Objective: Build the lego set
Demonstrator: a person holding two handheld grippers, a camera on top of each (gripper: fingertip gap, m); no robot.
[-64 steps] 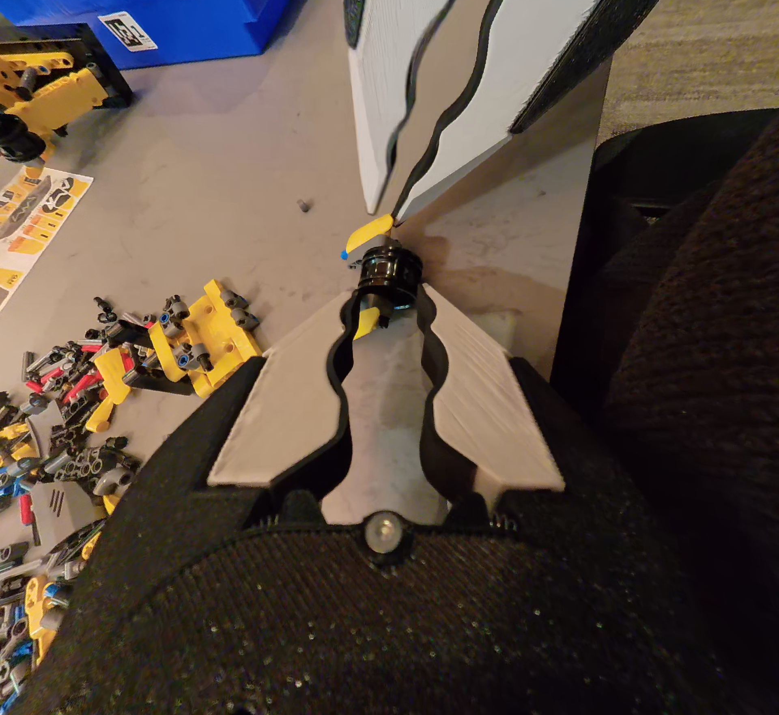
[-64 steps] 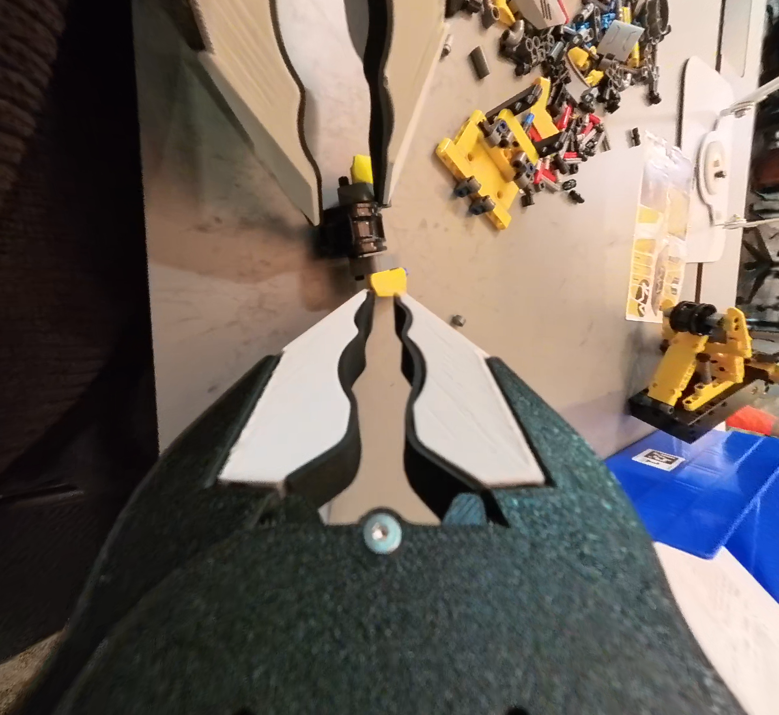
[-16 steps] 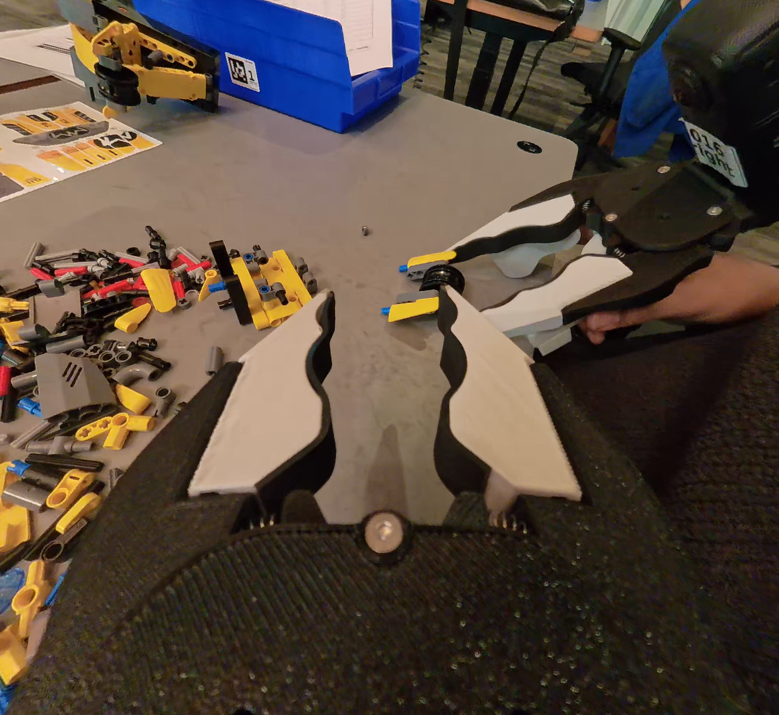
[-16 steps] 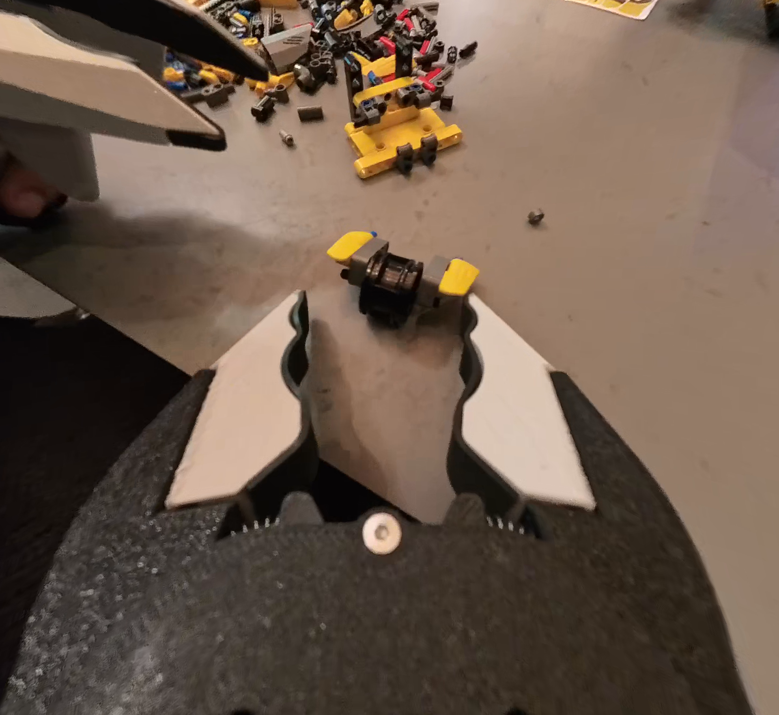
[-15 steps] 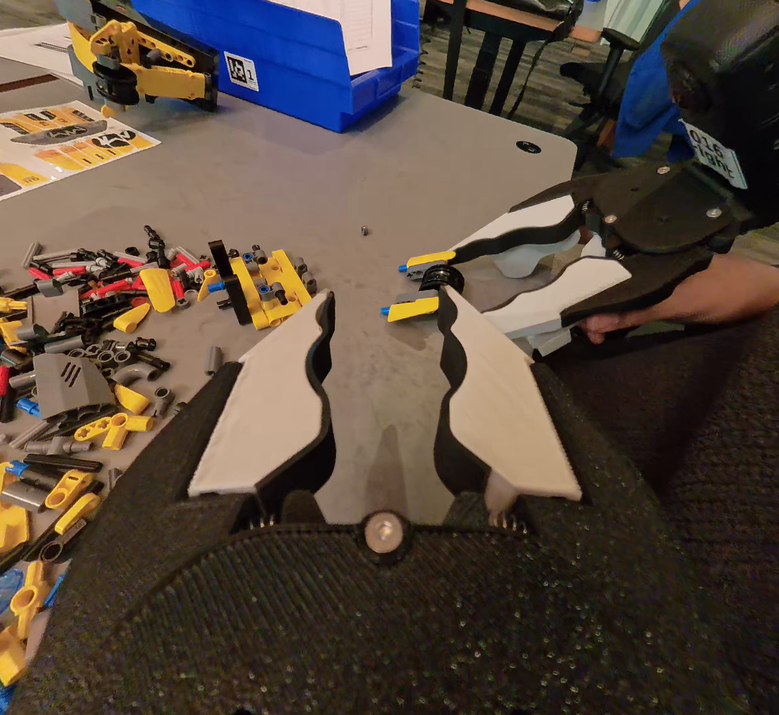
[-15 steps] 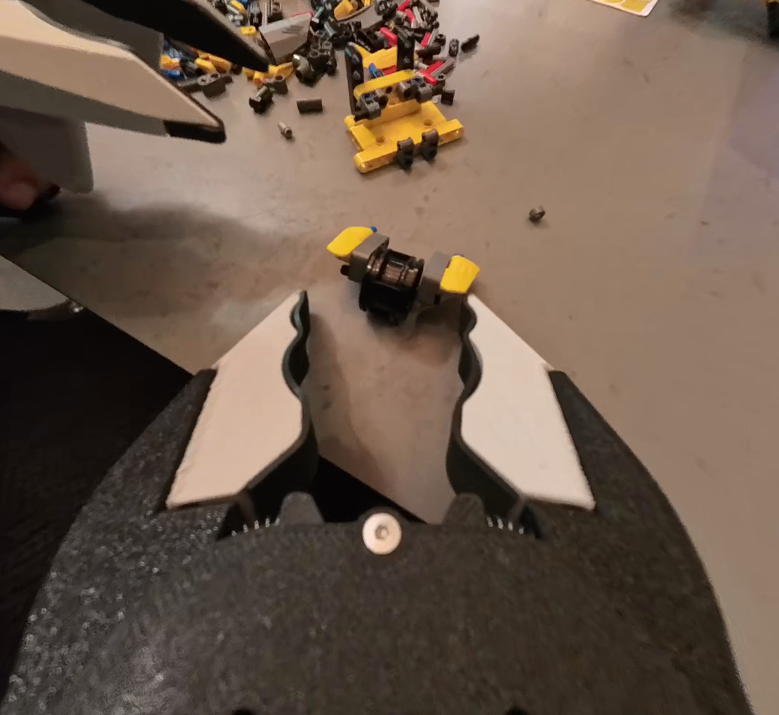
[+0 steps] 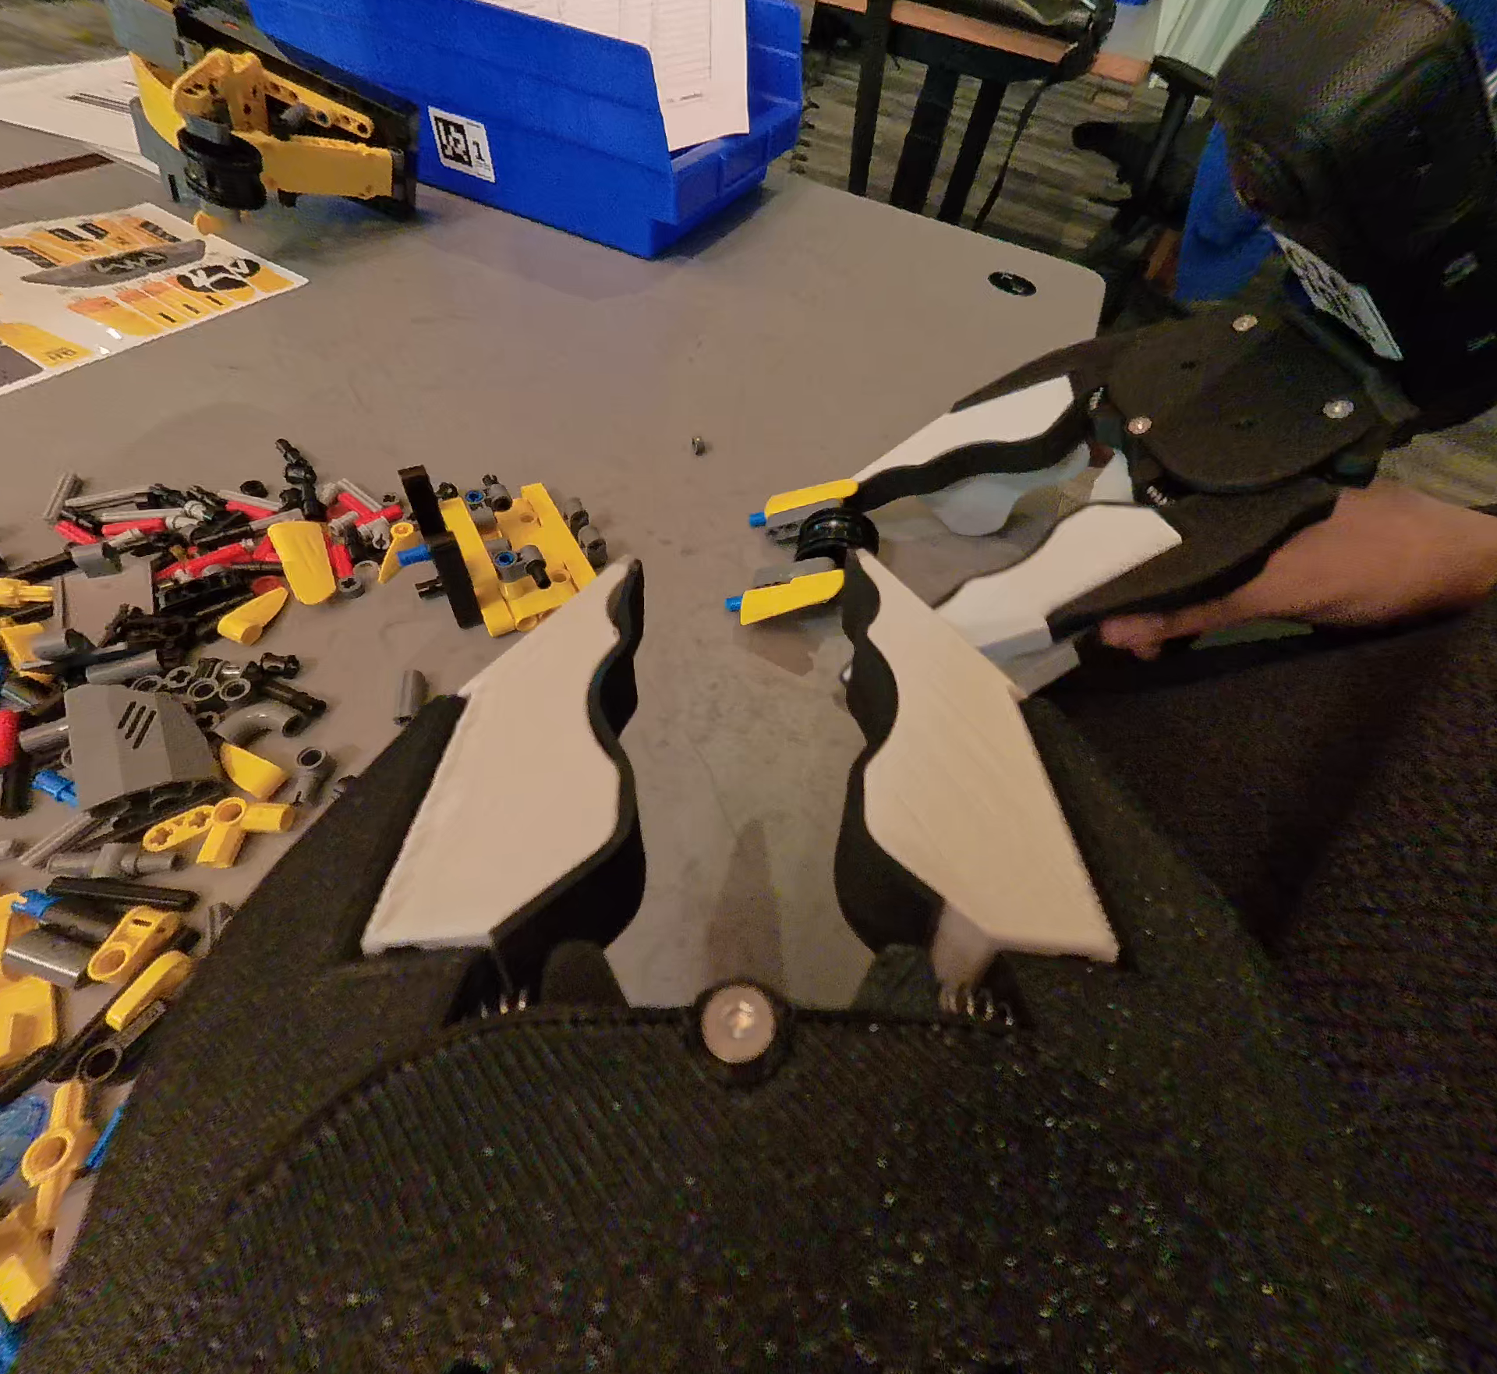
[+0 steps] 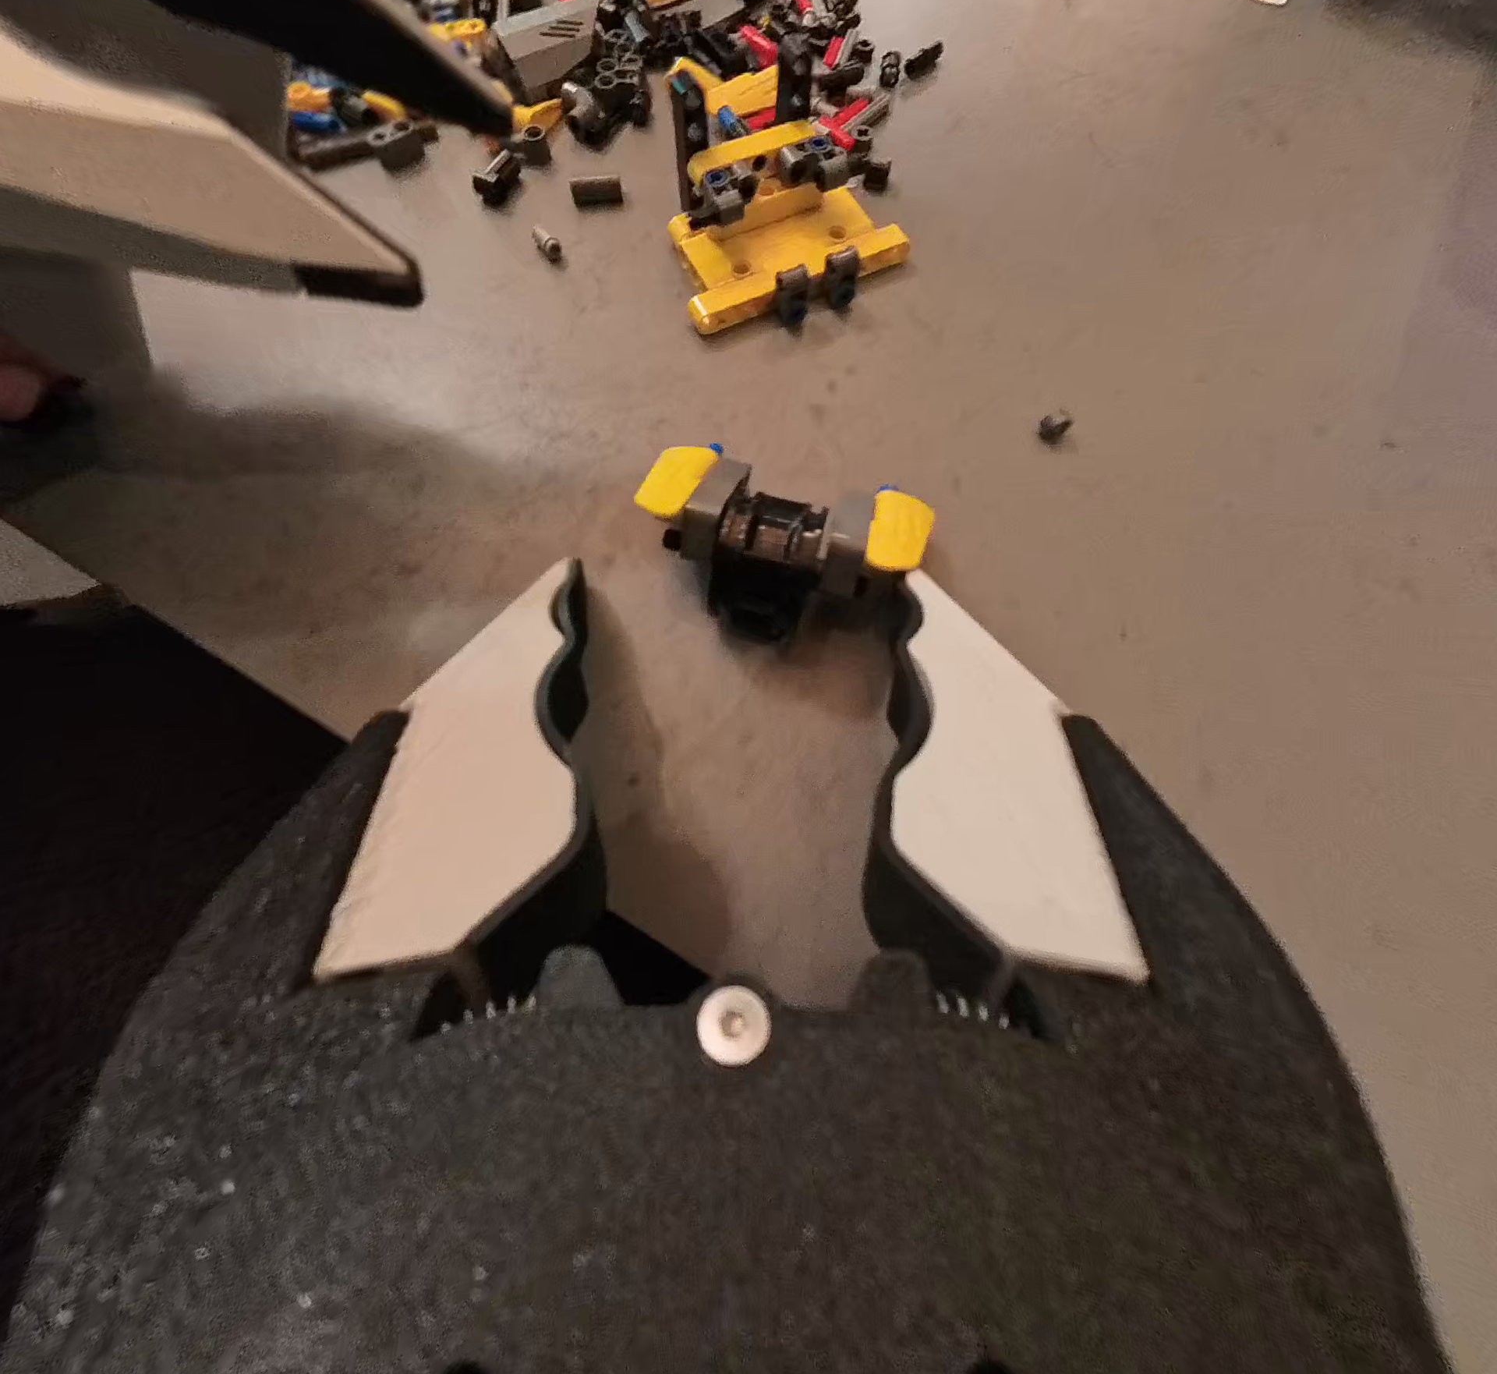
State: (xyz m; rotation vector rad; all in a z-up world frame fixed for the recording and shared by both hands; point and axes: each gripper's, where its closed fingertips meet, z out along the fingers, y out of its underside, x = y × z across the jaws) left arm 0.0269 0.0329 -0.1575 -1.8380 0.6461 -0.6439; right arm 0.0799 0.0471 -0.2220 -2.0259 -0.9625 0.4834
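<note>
A small assembly (image 7: 814,545), a black wheel hub with a grey connector and a yellow curved piece at each end, lies on the grey table (image 7: 729,330). My left gripper (image 7: 741,573) is open and empty; its right fingertip is just beside the assembly's near yellow piece. My right gripper (image 8: 741,582) is open, and the assembly (image 8: 778,533) sits just ahead of its fingertips, close to the right one. The right gripper also shows in the left wrist view (image 7: 907,533), coming in from the right. The left gripper's fingers (image 8: 243,201) show at upper left in the right wrist view.
A yellow frame sub-assembly (image 7: 502,557) and a pile of loose parts (image 7: 162,606) lie left of the assembly. A blue bin (image 7: 526,95), a partly built yellow model (image 7: 267,136) and a sticker sheet (image 7: 121,290) stand farther back. A small dark pin (image 7: 698,445) lies alone.
Two seconds ago both grippers were shut on the assembly's yellow ends. Now both are open and the assembly lies on the table. Hardly anything has moved in the last half second.
</note>
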